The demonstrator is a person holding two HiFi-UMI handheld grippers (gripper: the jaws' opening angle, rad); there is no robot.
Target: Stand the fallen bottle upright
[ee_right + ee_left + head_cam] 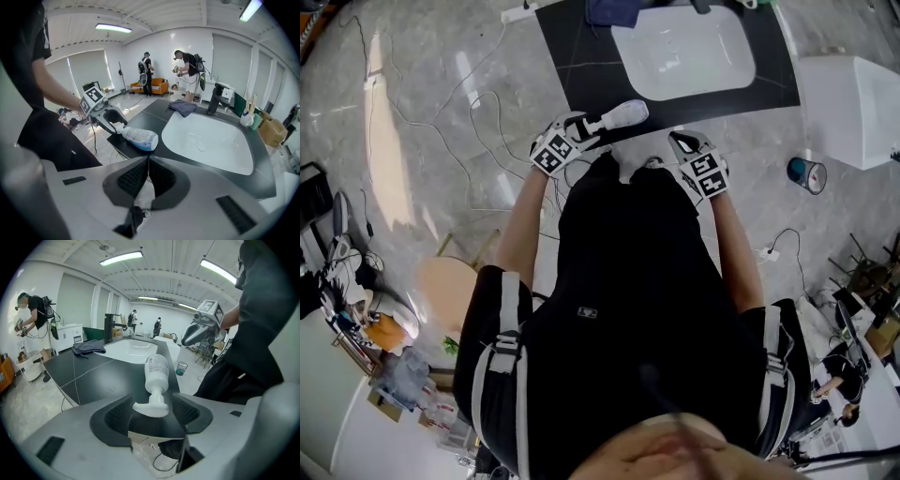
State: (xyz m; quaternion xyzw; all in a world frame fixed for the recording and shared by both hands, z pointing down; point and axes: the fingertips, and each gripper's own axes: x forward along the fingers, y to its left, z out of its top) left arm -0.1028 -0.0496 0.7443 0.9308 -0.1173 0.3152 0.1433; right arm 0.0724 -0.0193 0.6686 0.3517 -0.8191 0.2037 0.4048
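Note:
A white pump bottle [622, 115] lies on its side at the front edge of the black counter [581, 56]. Seen from the left gripper view, the bottle [156, 369] points its pump head [151, 407] toward me, base away. My left gripper [152, 401] is open, with the pump head between its pads and a gap on each side. In the head view it [584, 128] sits at the bottle's near end. My right gripper [149, 159] is shut and empty, held off the counter's front right [680, 142], apart from the bottle [138, 137].
A white sink [684, 52] is set into the counter beyond the bottle, with a black faucet [108, 326] and a dark cloth [89, 348] behind it. A teal cup [806, 174] and cables lie on the floor. A white cabinet [853, 108] stands at right. People work in the background.

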